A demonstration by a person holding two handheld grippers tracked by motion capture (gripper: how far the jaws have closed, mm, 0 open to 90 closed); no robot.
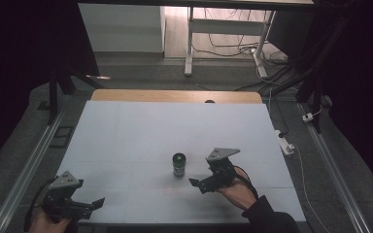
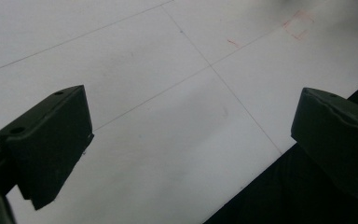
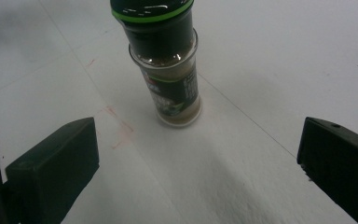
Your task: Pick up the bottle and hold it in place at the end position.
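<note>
Near the middle of the white bench (image 1: 126, 141), slightly toward my side, stands the spice jar (image 1: 178, 165): upright, dark cap with a green band on top, brownish powder visible through the clear body in the right gripper view (image 3: 168, 70). Long axis vertical; base flat on the sheet.

Right hand-held gripper (image 1: 200, 185): jaws spread wide, nothing between them. In the high view it sits just beside the jar, to the jar's right and a little nearer me, with its jaws aimed leftward toward it. In its own view the jar stands straight ahead, centred between the two black jaws but beyond their tips, not yet inside the gap. No contact.

Left hand-held gripper (image 1: 94, 204): jaws also spread and empty, low at the near left corner of the bench, well apart from the jar. Its own view looks across bare sheet and the bench edge.

Judgement: the right side is clearly the nearer one and is already lined up. The relation that matters is jar dead ahead of the open jaws, axis upright, so the jaws would close across the body from the sides. I estimate a short straight advance is needed until the body lies between the pads, below the cap. Risk: nudging the jar with a jaw tip could tip it, since it is tall on a narrow base.
</note>
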